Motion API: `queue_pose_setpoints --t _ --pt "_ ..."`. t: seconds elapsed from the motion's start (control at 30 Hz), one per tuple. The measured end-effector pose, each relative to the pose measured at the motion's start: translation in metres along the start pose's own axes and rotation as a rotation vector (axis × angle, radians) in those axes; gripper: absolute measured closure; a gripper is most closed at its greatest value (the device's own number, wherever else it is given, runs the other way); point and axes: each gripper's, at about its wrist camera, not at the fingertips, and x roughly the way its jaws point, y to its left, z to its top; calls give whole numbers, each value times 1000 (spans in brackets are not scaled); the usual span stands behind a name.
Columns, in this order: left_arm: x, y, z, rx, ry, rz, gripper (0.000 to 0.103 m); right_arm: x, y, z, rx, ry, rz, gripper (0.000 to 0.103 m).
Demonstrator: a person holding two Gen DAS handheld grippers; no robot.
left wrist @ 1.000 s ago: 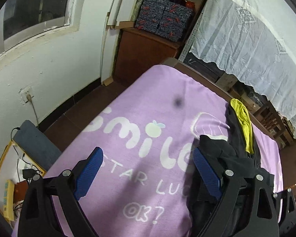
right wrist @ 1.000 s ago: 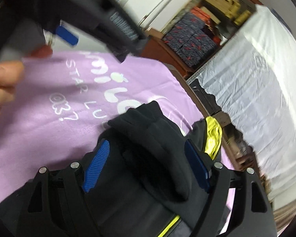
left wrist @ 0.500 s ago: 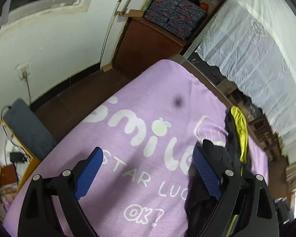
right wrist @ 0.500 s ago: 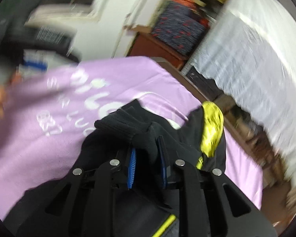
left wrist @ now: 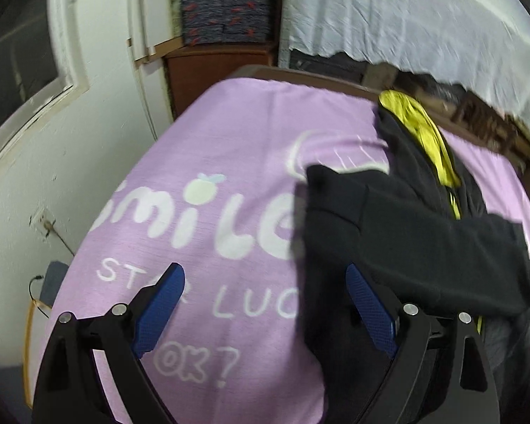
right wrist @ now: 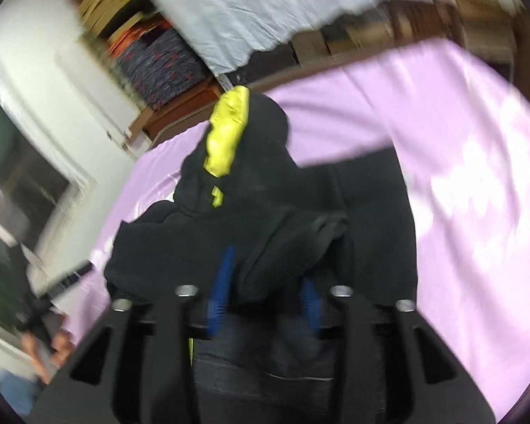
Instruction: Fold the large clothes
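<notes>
Purple blanket [left wrist: 229, 148]; left gripper [left wrist: 265, 304] wide, empty; right gripper [right wrist: 265, 282] clamping black jacket [right wrist: 265, 205].

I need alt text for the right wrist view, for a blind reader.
The right gripper is shut on a bunched fold of a black jacket with a yellow hood lining, over a purple blanket. The image is motion-blurred.

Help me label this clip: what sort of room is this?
Probably a home bedroom: a bed with a purple "smile" blanket, a white lace curtain, and a black hooded jacket lying on the bed.
</notes>
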Motion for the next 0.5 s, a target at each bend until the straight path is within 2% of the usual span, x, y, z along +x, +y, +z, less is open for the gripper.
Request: queue_pose_setpoints --t 0.1,0.13,0.2,0.33,0.43,0.5 --pt "3 -4 -2 20 -4 16 10 5 -15 -4 64 12 56 54" --pt "4 -4 -2 21 -4 17 10 5 -16 -6 66 12 62 57" --pt "6 -5 -2 20 -3 17 10 9 -12 -6 34 14 50 91" --pt "4 -7 -2 9 -43 37 10 3 16 2 -97 -36 -6 95" --pt "7 -10 -2 6 -41 45 10 -23 54 14 -247 -160 10 95" --pt "16 -15 -4 19 -11 66 10 -31 64 19 -300 -216 13 95"
